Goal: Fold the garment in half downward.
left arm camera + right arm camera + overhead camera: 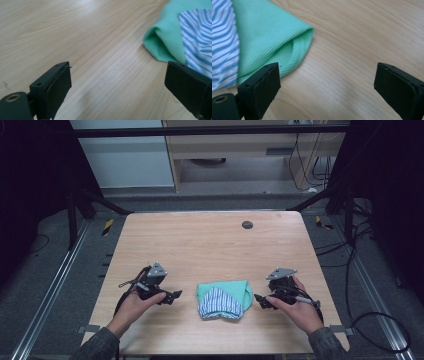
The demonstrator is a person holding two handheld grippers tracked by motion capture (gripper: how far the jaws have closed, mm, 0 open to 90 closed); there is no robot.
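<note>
Both hand-held grippers stand wide open with nothing between their pads: the left hand-held gripper (172,296) sits at lower left of the high view, the right hand-held gripper (261,301) at lower right. In the gripper views each jaw pair is cut off by the bottom edge, so only the black pads show.

A folded cloth (223,300), mint green with a blue-and-white striped part, lies on the tabletop (200,240) in the lower middle of the high view, between the two grippers and apart from both. In the left gripper view it runs out of the upper right corner, and the right-hand jaw hides its lower edge. In the right gripper view it is cut by the left and top edges, its folded corner just above the left-hand jaw. How many layers it has cannot be told.

A small dark round mark (247,224) sits in the upper part of the tabletop, too small to identify.
</note>
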